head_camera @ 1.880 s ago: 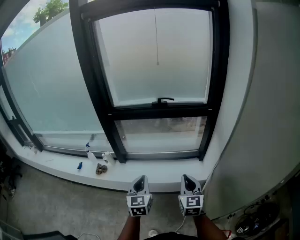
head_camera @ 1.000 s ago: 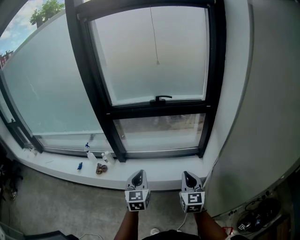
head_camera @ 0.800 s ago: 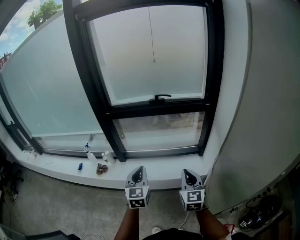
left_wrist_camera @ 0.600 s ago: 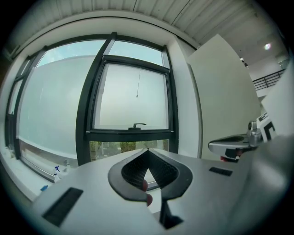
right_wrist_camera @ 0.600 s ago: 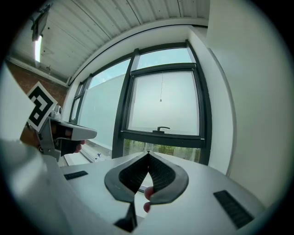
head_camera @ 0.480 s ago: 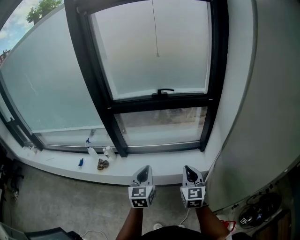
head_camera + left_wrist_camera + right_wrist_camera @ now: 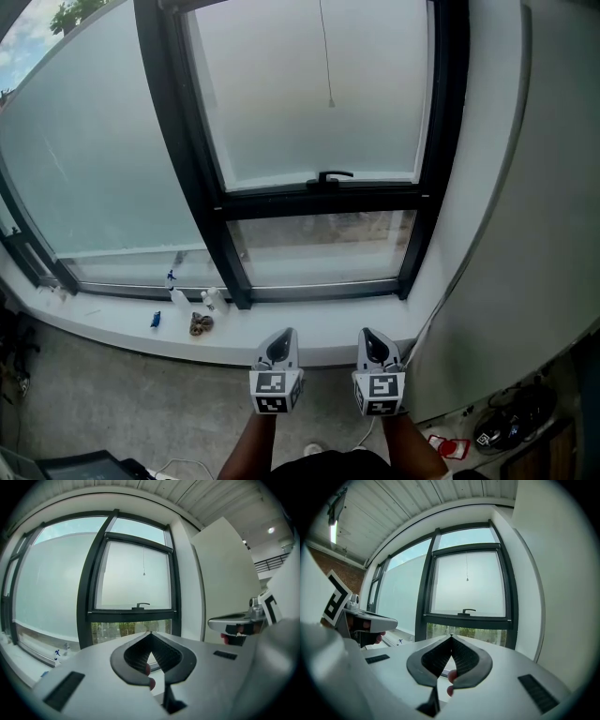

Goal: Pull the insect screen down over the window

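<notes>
Small bottles [image 7: 178,298] stand at the far left of the white sill [image 7: 319,336], well clear of the job; the left hand-held gripper [image 7: 279,349] is held low in front of the sill, clenched on nothing, its jaws meeting at the tips with only the window [image 7: 319,201] showing past them; above and between the two tools a thin pull cord [image 7: 326,56] hangs down the middle of the upper pane and ends in a small bead, well above the black handle [image 7: 335,175]; the insect screen itself cannot be made out over the glass and is judged to be rolled up at the head of the frame, above the cord; the right hand-held gripper [image 7: 372,347] sits just beside its partner, likewise clenched and empty. The task looks not yet begun, at the approach step; the next move calls for one tool to rise to the bead, part its jaws, close on the cord and draw it straight down.
</notes>
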Available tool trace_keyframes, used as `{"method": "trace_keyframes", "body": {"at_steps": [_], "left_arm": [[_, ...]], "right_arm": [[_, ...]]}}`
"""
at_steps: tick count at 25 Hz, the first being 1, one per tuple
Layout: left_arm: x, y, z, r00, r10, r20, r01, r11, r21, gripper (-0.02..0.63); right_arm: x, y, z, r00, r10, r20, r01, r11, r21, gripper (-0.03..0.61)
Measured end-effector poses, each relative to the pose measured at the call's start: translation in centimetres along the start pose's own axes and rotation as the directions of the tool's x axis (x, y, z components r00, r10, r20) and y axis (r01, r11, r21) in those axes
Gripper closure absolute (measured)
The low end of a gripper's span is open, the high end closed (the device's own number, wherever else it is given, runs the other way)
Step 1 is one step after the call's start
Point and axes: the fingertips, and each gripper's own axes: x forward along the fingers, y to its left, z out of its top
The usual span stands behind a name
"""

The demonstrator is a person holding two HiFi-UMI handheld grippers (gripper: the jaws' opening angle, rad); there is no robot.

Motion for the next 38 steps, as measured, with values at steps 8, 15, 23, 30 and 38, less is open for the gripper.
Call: {"method": "trace_keyframes", "body": {"at_steps": [8,15,23,30,38], "left_arm": [[-0.1,0.3,-0.8,1.000,-0.013,0.003,0.013,1.000,-0.007,0.611],[2.4,1.5,-0.9,1.000,-0.008,-0.014,0.008,1.000,-0.004,0.611],[5.8,2.6,0.5,1.000,0.011,-0.013,-0.011,1.000,-0.005,0.611],[9.3,3.2,0.9,1.000,0.012,-0.020,-0.012,1.000,0.003,0.611],[13.2,3.4,1.9,0.999,0.032,-0.015,-0.031,0.999,0.013,0.611]], "right_arm": [[0.3,0.6,-0.2,1.000,-0.004,0.008,0.004,1.000,-0.004,0.575],[3.6,0.2,0.1,1.000,0.011,-0.002,-0.011,1.000,-0.012,0.575],[7.0,-1.1,0.6,1.000,0.023,-0.015,-0.023,1.000,-0.013,0.575],[10.3,-2.9,0.7,0.999,0.028,-0.017,-0.028,1.000,-0.010,0.575],[13.9,-5.4,0.5,0.999,0.033,-0.022,-0.033,0.999,-0.015,0.575]]}}
